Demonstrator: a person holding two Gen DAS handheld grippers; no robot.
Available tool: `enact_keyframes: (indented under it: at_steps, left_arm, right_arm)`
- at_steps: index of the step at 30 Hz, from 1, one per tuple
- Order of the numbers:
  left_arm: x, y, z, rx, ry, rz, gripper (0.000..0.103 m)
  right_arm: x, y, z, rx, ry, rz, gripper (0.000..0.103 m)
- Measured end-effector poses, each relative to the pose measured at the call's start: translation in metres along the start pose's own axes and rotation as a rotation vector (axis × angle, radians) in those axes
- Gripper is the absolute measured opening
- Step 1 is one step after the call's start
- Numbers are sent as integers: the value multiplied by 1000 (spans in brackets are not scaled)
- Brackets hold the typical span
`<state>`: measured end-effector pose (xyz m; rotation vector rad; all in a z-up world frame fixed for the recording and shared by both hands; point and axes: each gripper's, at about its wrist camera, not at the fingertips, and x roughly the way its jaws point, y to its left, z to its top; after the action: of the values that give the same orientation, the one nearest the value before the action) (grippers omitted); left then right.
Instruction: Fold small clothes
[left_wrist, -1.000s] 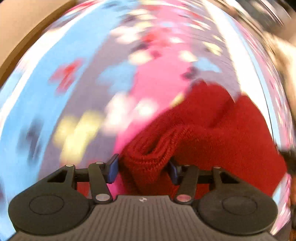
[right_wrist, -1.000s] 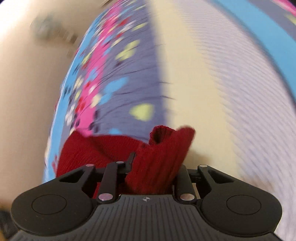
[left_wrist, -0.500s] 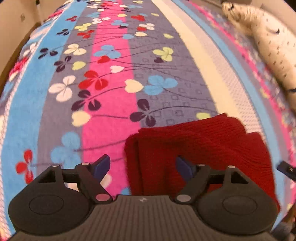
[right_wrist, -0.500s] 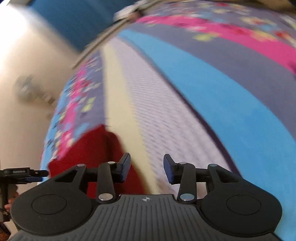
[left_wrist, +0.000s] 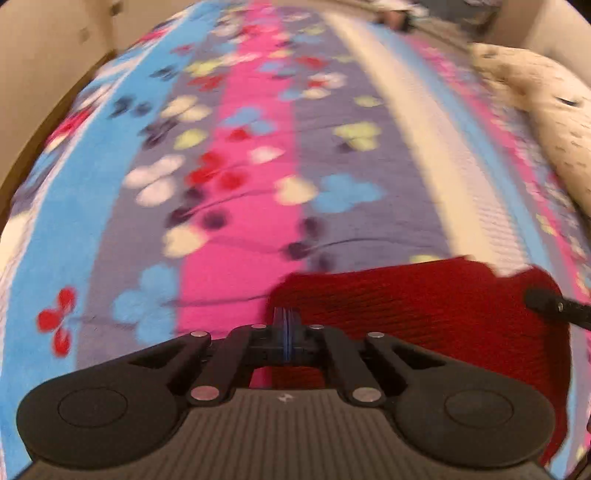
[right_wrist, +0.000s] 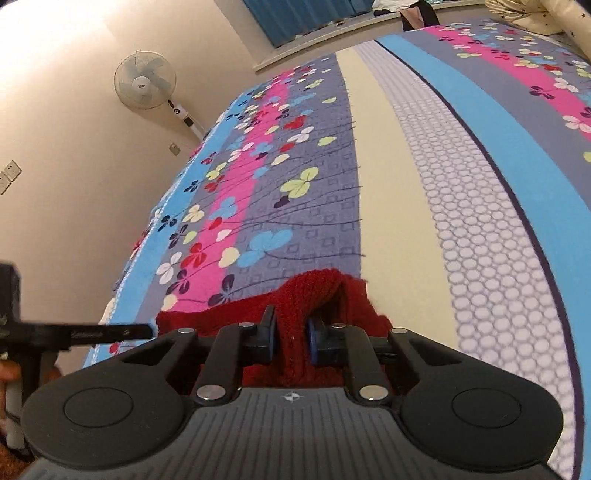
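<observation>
A red knit garment (left_wrist: 424, 306) lies folded on the flowered bedspread (left_wrist: 240, 184). In the left wrist view my left gripper (left_wrist: 287, 325) is shut at the garment's near left corner; whether cloth is pinched between the pads is hidden. In the right wrist view my right gripper (right_wrist: 291, 332) is shut on a raised fold of the red garment (right_wrist: 306, 291) at its right end. The left gripper's tool shows as a black bar (right_wrist: 92, 332) at the left of the right wrist view.
A white spotted pillow or bundle (left_wrist: 546, 110) lies at the far right of the bed. A wall fan (right_wrist: 142, 79) stands beyond the bed's left edge. A windowsill with blue curtains (right_wrist: 314, 14) is at the far end.
Half a second ago both grippers were open and off the cloth. Now the left has shut at the garment's left corner and the right has shut on its right end.
</observation>
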<state>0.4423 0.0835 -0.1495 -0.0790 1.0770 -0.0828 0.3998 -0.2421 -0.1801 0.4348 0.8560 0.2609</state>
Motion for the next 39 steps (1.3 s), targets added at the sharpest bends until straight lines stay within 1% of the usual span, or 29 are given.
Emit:
enact_keyframes:
  at_steps: [1,2,3,4,6,8,10,11,12,13,15,16,18,20,21,23,24,25,26,27,28,29,30,31,33,35,36,38,39]
  left_arm:
    - [7,6,-1,-25,26,-7,0]
    - [12,9,-1,-43,40,-39,0]
    - [12,10,-1,-51,38,-89,0]
    - [8,9,-1,-50,10,-112,1]
    - [2,3,2,-10,-29,-116,12]
    - [3,0,7,5,-20,-114,16]
    - [6,-1,9,6,-1,-119,16]
    - [6,-2,9,9,2,-120,17]
    - [5,-2,10,13,-1,-118,21]
    - [3,0,9,1,-5,-106,28]
    - [-3,10,8,-44,-30,-94,59]
    - [-7,15,6,-63,-48,-115,66]
    - [-22,23,2,-101,-104,-183,87]
    - [-27,19,2,-85,-121,-221,98]
    - [-25,11,4,-57,-121,-221,98]
    - [-15,-5,6,-9,-99,-222,98]
    - [-8,-14,6,8,-89,-228,92]
    - [-3,-21,5,19,-82,-236,77]
    - [3,-28,5,30,-67,-232,33]
    - [6,-36,4,45,-66,-173,13]
    - [6,-41,3,63,-77,-142,12]
    - [1,-42,1,64,-95,-135,10]
    - [-7,-40,-2,57,-110,-129,8]
    - [-20,-35,-4,37,-135,-134,8]
    - [-44,-18,-9,-1,-191,-146,8]
    - [-49,1,-11,-60,-193,-149,7]
    - [-42,6,-10,-67,-180,-125,0]
    - [-13,6,-6,-32,-137,-22,0]
    - [4,7,-3,-29,-96,-2,0]
  right_arm:
    - [15,-11,-4,0,42,-36,17]
    - [28,-21,-11,7,49,-42,18]
    - [29,-26,-16,17,14,-31,17]
    - [24,-25,-18,18,5,-23,17]
    - [13,-28,-17,65,9,-12,24]
    - [1,-35,-19,93,14,-5,26]
    - [-2,-40,-20,113,19,-18,38]
    - [-5,-44,-22,129,22,-25,47]
    - [-5,-46,-23,143,22,-25,48]
    - [-5,-48,-23,156,25,-19,48]
    - [-10,-50,-28,162,24,-16,48]
    - [-11,-49,-29,158,21,-18,49]
    - [-11,-47,-30,153,18,-28,49]
    - [-11,-44,-31,146,14,-33,49]
    - [-10,-43,-31,143,13,-36,49]
    - [-9,-43,-31,145,13,-37,49]
    - [-9,-43,-31,149,14,-37,49]
    - [-8,-44,-31,151,15,-37,50]
    - [-8,-44,-30,151,15,-41,52]
    - [-7,-44,-30,148,14,-51,53]
    - [-6,-44,-30,141,15,-56,54]
    - [-6,-43,-29,124,19,-52,48]
    - [-7,-40,-27,97,23,-26,21]
    - [-11,-34,-25,74,22,-11,20]
    - [-23,-20,-21,22,-23,9,18]
    - [-27,-17,-18,35,-49,52,18]
    - [-23,-19,-17,46,-46,55,18]
    - [-1,-25,-19,66,-9,-23,18]
    - [10,-32,-23,79,-1,-52,21]
